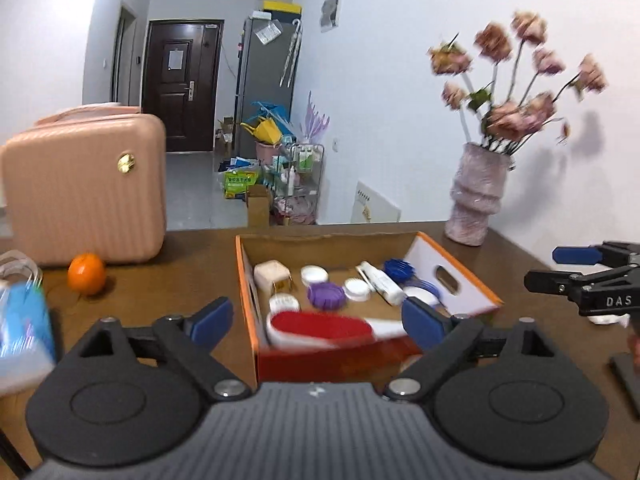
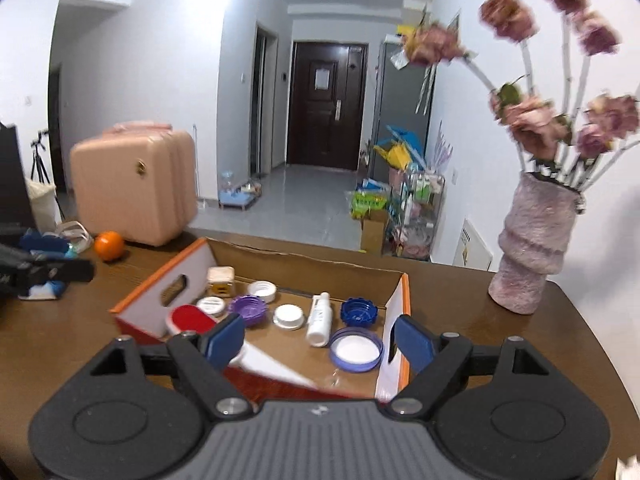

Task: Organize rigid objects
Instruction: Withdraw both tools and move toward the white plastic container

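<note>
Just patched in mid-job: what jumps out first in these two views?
The open cardboard box in the middle of the brown table draws the eye first, its floor strewn with caps, lids and a small white bottle. A pink suitcase with an orange at its foot stands to the left, and a vase of dried pink flowers to the right. Both grippers, left and right, are open and empty in front of the box.
</note>
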A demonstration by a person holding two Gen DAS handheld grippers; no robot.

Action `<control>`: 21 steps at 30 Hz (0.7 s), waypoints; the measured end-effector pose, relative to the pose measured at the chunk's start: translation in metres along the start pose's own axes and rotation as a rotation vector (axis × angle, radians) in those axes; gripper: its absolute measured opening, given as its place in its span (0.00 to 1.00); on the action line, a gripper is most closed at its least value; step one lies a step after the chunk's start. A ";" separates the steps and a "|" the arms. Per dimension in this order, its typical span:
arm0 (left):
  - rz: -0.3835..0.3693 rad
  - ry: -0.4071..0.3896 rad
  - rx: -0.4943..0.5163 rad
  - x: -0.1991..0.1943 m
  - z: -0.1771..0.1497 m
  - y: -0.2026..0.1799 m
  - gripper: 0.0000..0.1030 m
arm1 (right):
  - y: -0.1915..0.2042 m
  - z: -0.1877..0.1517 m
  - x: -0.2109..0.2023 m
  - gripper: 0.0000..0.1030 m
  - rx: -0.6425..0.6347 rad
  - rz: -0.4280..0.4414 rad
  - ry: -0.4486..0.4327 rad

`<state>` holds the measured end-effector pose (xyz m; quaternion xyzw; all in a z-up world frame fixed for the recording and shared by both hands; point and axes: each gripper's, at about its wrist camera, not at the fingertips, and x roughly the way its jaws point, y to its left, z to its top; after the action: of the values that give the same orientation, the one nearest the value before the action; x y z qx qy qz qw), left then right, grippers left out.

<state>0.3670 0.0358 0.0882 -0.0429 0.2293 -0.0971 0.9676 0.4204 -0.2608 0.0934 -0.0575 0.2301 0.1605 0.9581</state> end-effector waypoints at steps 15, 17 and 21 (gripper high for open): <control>0.089 -0.112 0.014 -0.169 -0.110 -0.042 0.96 | 0.055 -0.118 -0.145 0.88 0.107 0.049 -0.021; 0.072 -0.088 -0.001 -0.174 -0.126 -0.045 0.96 | 0.059 -0.133 -0.153 0.88 0.150 0.079 -0.008; 0.090 -0.024 -0.003 -0.172 -0.149 -0.048 0.96 | 0.068 -0.156 -0.152 0.88 0.162 0.067 0.053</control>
<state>0.1409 0.0184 0.0361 -0.0349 0.2193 -0.0525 0.9736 0.2040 -0.2686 0.0221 0.0239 0.2695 0.1718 0.9473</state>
